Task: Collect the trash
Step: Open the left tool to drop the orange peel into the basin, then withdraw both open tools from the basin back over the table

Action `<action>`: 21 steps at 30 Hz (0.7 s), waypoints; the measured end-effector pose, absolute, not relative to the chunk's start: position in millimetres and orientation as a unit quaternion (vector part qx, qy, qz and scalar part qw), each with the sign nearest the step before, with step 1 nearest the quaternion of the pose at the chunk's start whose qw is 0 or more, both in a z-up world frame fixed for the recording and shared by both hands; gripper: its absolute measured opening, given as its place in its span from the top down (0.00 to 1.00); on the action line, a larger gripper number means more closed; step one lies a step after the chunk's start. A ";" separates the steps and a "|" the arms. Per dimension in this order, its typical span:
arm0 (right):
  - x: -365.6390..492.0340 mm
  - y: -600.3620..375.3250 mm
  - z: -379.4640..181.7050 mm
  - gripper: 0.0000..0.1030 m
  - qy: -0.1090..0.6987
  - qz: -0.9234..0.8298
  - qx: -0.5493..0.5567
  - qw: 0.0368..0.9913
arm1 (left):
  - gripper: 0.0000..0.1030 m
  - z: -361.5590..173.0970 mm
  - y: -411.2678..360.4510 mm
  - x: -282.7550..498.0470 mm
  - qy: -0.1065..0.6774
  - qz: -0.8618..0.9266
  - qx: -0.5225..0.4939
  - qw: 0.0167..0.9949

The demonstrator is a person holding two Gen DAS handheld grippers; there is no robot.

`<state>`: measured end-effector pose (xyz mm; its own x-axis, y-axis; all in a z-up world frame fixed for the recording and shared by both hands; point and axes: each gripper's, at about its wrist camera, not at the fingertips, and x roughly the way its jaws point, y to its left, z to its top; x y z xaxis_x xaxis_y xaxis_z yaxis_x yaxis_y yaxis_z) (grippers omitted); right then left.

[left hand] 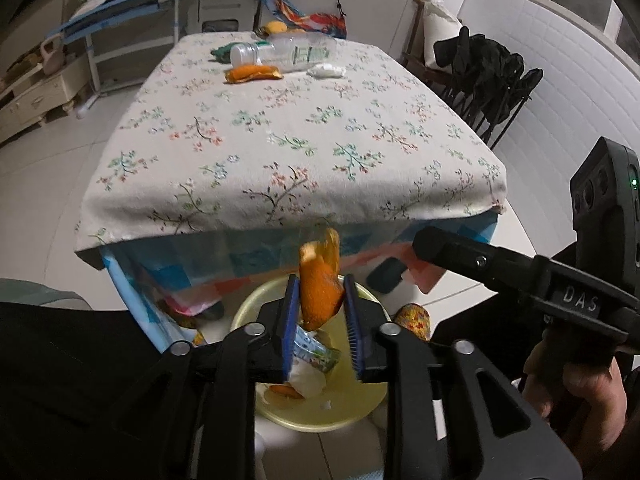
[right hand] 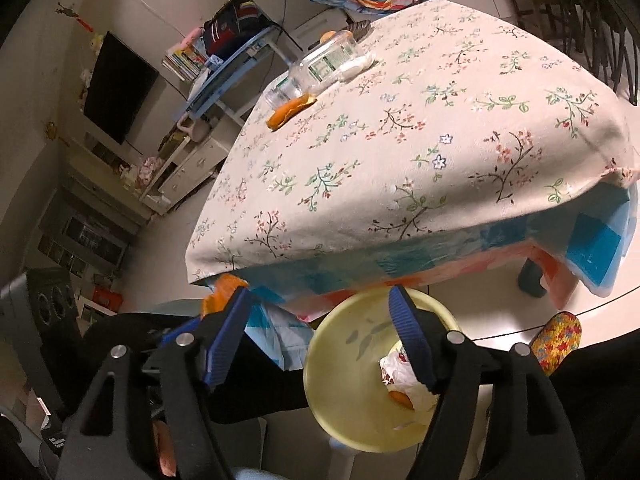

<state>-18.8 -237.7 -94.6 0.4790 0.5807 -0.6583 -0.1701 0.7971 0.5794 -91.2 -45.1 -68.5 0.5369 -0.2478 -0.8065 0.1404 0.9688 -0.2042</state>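
Two hand-held grippers hang over a yellow bin [left hand: 256,408] just past the near table [left hand: 288,128] edge. Left hand-held gripper [left hand: 320,300]: blue pads either side of an orange peel [left hand: 320,292]; whether they pinch it or have let go, cannot tell. Peel sticks up above the fingertips, directly over the bin. Inside the bin, below the pads: white tissue [left hand: 308,384], a printed wrapper [left hand: 320,356], another bit of peel [left hand: 284,391]. Right hand-held gripper [right hand: 320,304]: fingers spread wide, nothing between them, bin [right hand: 344,344] under its right finger; it sits to the right of the left one. Far beyond both, at the table's far end: second peel [left hand: 254,73], a clear bottle [left hand: 288,53] lying on its side just behind it, a white tissue wad [left hand: 326,71] right of the peel. Floral cloth [right hand: 400,128] covers the table.
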 end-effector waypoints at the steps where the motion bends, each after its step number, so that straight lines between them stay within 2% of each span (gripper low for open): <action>1: -18.7 -238.3 -95.3 0.32 0.457 0.226 0.224 0.830 | 0.65 -68.7 -45.4 -91.6 0.468 -0.109 -0.057 0.875; 10: -18.5 -239.8 -96.2 0.31 0.455 0.226 0.224 0.832 | 0.47 -64.5 -44.0 -93.8 0.455 -0.094 -0.052 0.884; 21: -21.4 -237.1 -91.7 0.29 0.446 0.224 0.208 0.841 | 0.34 -55.2 -35.9 -94.9 0.429 -0.062 -0.054 0.900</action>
